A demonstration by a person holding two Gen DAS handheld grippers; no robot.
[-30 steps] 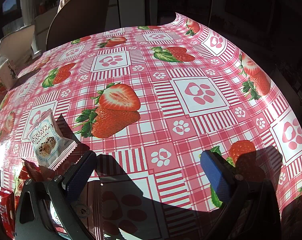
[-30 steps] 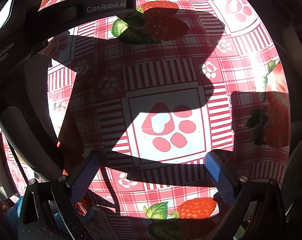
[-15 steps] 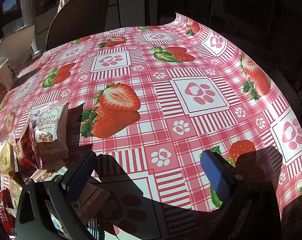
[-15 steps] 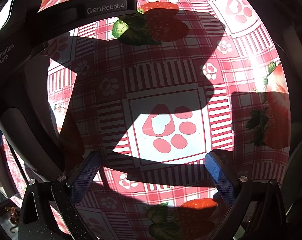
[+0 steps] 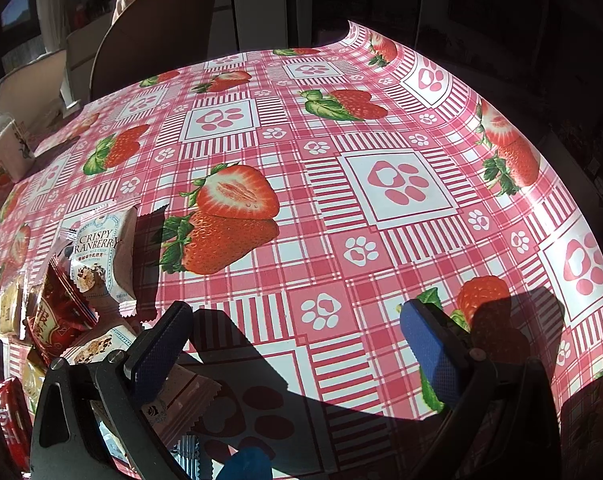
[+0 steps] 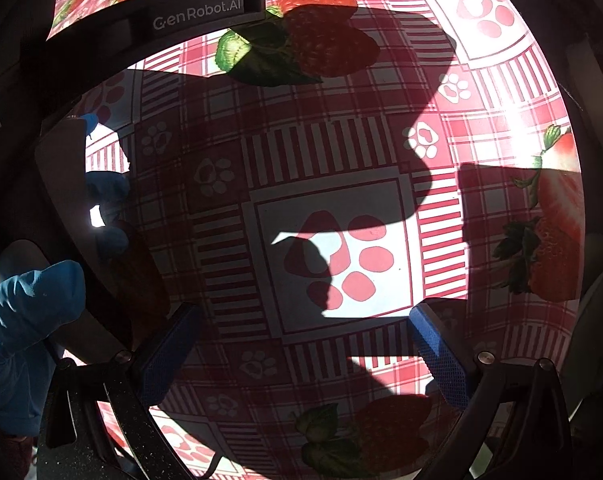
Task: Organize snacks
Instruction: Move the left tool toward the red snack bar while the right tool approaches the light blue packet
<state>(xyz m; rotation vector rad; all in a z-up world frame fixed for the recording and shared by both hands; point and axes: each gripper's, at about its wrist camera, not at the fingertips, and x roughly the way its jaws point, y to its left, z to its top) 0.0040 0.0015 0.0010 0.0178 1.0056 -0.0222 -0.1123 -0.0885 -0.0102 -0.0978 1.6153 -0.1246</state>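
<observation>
Several snack packets [image 5: 61, 312] newly heaped at tabletop [image 5: 381, 208] left edge; previously one. Left hand-held gripper [image 5: 293, 344] and right hand-held gripper [image 6: 301, 344] both agape, empty. Sorting can start.

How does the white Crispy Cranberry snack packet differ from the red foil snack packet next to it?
The white Crispy Cranberry snack packet is pale with blue lettering and a picture of the snack; the red foil snack packet is glossy red with light characters. The white packet lies farther from the left gripper, the red one nearer the camera. The white packet shows more of its face; the red one is tilted, partly overlapping it. Both have crimped edges.
</observation>
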